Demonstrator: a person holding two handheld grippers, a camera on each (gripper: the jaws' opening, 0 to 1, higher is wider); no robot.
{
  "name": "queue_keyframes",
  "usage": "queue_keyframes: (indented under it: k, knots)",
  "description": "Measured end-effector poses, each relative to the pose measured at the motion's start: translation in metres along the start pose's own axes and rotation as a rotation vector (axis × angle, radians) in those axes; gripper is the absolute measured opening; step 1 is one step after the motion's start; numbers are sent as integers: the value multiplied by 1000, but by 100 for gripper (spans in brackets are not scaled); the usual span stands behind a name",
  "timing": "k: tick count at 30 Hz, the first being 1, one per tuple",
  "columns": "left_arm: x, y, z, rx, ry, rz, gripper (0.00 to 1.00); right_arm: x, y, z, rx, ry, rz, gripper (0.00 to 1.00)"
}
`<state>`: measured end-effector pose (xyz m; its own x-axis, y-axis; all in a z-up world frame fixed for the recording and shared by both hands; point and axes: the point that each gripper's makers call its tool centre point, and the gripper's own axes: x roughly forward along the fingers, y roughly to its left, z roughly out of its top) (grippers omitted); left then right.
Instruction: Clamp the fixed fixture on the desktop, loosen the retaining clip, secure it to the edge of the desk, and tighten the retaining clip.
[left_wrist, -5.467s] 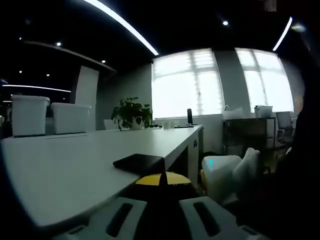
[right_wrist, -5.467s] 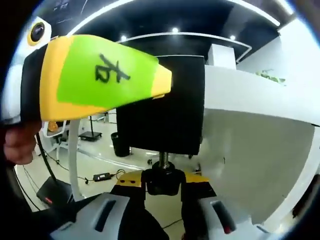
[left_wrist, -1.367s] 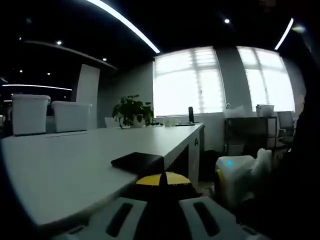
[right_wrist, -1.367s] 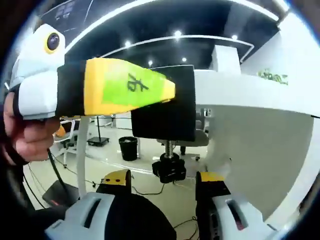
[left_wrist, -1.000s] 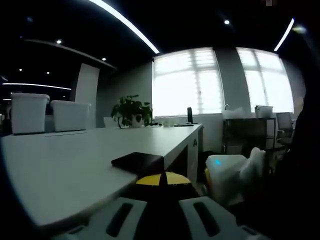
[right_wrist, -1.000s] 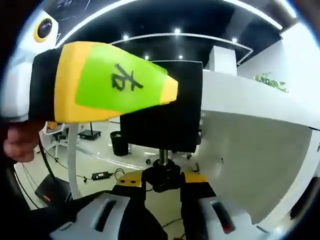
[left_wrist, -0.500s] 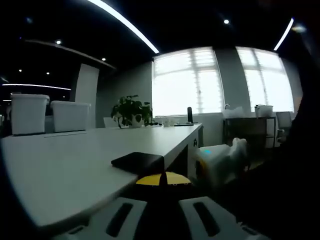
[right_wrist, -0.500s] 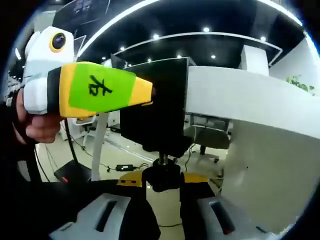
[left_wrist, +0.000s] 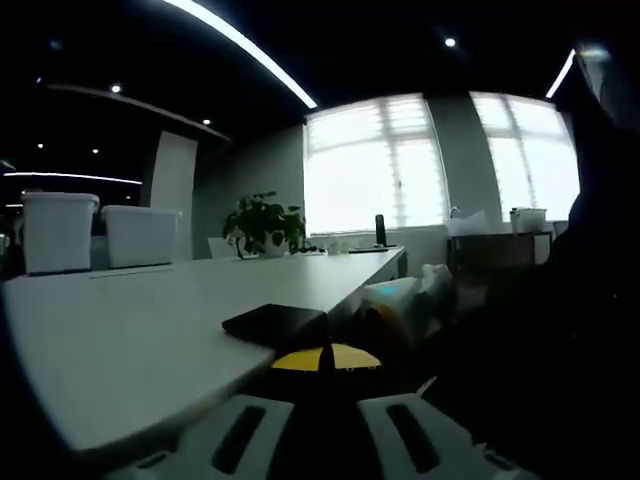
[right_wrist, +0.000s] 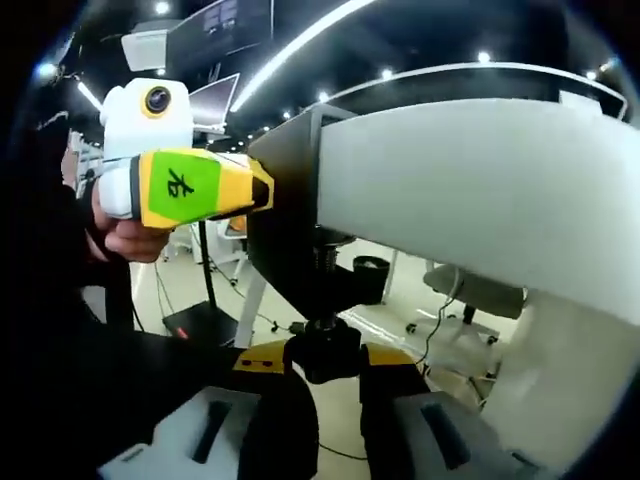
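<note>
The black clamp (right_wrist: 300, 250) sits on the edge of the white desk (right_wrist: 470, 190), its top plate (left_wrist: 277, 324) lying on the desktop. The right gripper (right_wrist: 326, 365) has its jaws closed on the screw knob (right_wrist: 322, 352) at 6 o'clock. The left gripper (right_wrist: 195, 185), at 10 o'clock, touches the clamp; whether its jaws grip cannot be told.

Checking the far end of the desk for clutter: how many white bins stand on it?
2. One bin stands at the far left of the desk in the left gripper view; the second bin is just right of it. Others may be hidden behind them.
</note>
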<state>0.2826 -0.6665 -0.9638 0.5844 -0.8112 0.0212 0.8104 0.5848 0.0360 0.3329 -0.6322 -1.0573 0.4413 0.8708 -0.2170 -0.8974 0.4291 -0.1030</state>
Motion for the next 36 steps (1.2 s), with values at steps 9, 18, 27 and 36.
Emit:
queue_keyframes:
  k: [9,18,27,36]
  knots:
    - [0,-1,1,9,0,-3,1,2,6,4,11,-7,3,23]
    - [0,-1,1,9,10,-1,1,-10,-9,-2,92,11,-201,38]
    - [0,-2,2,6,12,-5,1,-31,-1,-6,150,-3,-544,45]
    - [0,-1,3,-18,7,-16,1,-28,-4,-6,188,21,-682,43]
